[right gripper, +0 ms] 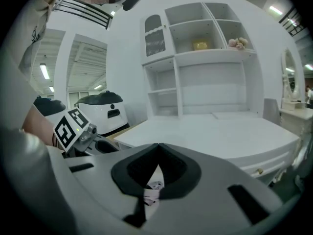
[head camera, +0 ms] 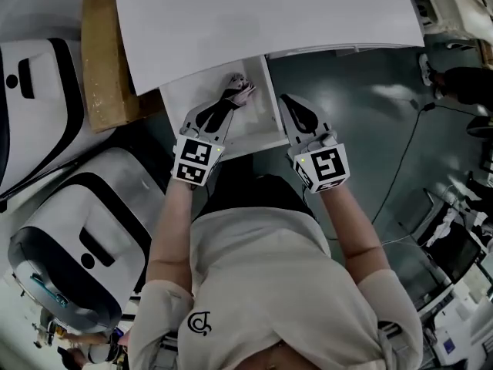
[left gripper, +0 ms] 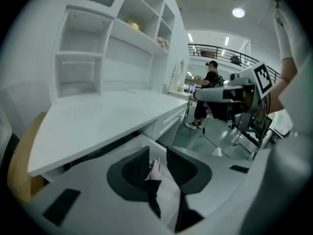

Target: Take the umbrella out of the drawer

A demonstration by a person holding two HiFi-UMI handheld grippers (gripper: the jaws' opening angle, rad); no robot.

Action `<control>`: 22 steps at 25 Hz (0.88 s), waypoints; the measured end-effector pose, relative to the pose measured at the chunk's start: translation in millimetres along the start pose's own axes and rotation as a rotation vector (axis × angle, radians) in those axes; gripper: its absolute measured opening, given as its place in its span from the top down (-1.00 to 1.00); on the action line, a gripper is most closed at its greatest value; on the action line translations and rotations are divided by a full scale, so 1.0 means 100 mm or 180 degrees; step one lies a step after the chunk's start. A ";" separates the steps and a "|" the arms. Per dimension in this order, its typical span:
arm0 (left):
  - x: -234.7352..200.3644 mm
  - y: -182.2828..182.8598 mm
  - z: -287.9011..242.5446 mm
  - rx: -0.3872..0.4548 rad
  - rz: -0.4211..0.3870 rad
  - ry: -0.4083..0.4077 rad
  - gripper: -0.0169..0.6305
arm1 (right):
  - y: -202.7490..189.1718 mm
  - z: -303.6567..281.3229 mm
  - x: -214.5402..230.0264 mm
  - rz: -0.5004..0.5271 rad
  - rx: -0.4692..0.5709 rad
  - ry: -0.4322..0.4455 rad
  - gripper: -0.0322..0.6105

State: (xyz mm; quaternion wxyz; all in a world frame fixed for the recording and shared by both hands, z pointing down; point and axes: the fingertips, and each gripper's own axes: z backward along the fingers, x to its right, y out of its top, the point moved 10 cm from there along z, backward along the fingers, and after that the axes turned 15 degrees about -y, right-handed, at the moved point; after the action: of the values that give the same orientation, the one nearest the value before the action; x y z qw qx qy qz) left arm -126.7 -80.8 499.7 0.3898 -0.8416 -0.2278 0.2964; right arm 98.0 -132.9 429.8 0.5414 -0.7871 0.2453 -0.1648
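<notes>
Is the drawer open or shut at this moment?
Open. The drawer is pulled out from under the desk, and the head view looks down into it, where the umbrella lies.

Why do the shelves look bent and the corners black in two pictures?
Both gripper views: a wide-angle lens bows the white shelf unit and darkens the corners. Left gripper view: the ceiling lamp glares. Head view: lines straighter, light dim.

The head view looks steeply down on the drawer [head camera: 190,99]; both gripper views, low and close, apparently share its umbrella [left gripper: 154,172].
</notes>
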 end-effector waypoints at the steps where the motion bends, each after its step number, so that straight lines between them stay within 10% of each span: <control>1: -0.07 -0.07 -0.10 -0.0106 0.0054 -0.0077 0.54 | -0.03 -0.05 0.01 -0.0016 -0.0036 -0.0014 0.88; 9: -0.48 -0.58 -0.80 -0.0829 0.0372 -0.0399 -0.10 | -0.23 -0.41 0.09 -0.0020 -0.0241 -0.0092 0.88; 22: -0.71 -0.99 -1.58 -0.1398 0.0542 -0.0442 -0.37 | -0.45 -0.64 0.15 0.0072 -0.0406 -0.0152 0.88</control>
State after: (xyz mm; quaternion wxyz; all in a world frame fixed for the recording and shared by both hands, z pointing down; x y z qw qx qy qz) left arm -86.3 -147.7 683.2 0.1546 -0.8999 -0.2412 0.3287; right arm 86.1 -178.1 494.4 0.4976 -0.8209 0.2512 -0.1239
